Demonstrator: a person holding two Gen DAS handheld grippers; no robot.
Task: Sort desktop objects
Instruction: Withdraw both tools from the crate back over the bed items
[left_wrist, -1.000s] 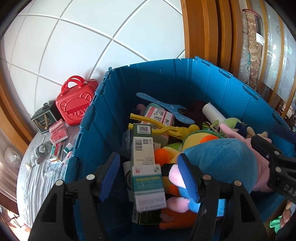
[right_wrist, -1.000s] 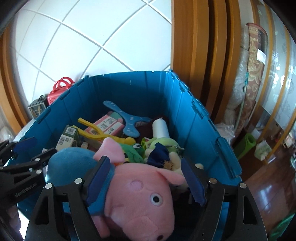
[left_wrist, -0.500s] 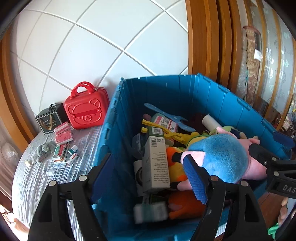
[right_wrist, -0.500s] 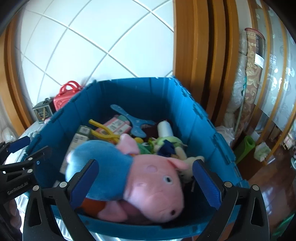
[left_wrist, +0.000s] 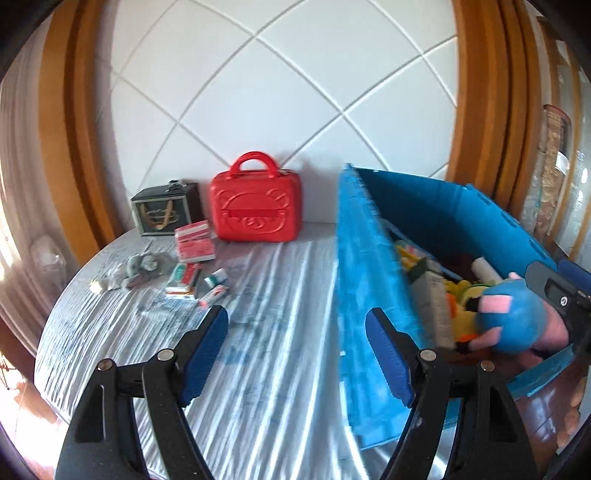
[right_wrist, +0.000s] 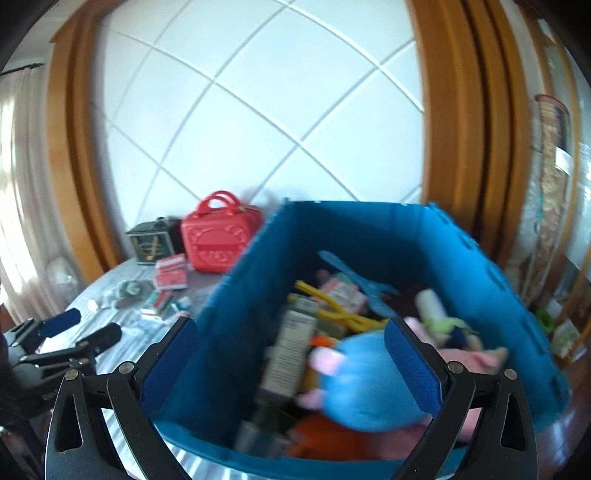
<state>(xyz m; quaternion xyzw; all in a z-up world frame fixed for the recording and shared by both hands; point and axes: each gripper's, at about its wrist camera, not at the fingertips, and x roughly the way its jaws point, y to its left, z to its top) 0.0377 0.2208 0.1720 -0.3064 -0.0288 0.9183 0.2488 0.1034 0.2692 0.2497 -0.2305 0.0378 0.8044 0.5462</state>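
Observation:
A blue plastic crate (left_wrist: 369, 280) (right_wrist: 373, 229) stands on the right of the table, full of boxes and toys. A pink and blue plush pig (left_wrist: 513, 325) (right_wrist: 369, 387) lies on top inside it. My left gripper (left_wrist: 297, 354) is open and empty above the table, left of the crate wall. My right gripper (right_wrist: 291, 365) is open and empty above the crate's near end. Small boxes and tubes (left_wrist: 195, 280) (right_wrist: 166, 299) and a grey plush (left_wrist: 142, 267) lie loose at the table's left.
A red bear-face case (left_wrist: 255, 208) (right_wrist: 218, 236) and a dark box (left_wrist: 162, 216) (right_wrist: 151, 243) stand at the back by the white wall. A red-and-white packet (left_wrist: 194, 240) lies in front of them. The table (left_wrist: 277, 332) has a striped grey cover. Wooden frames flank the wall.
Both grippers let go of their items in the crate and pulled back. The left gripper swung left over the table. The pig now lies loose in the crate.

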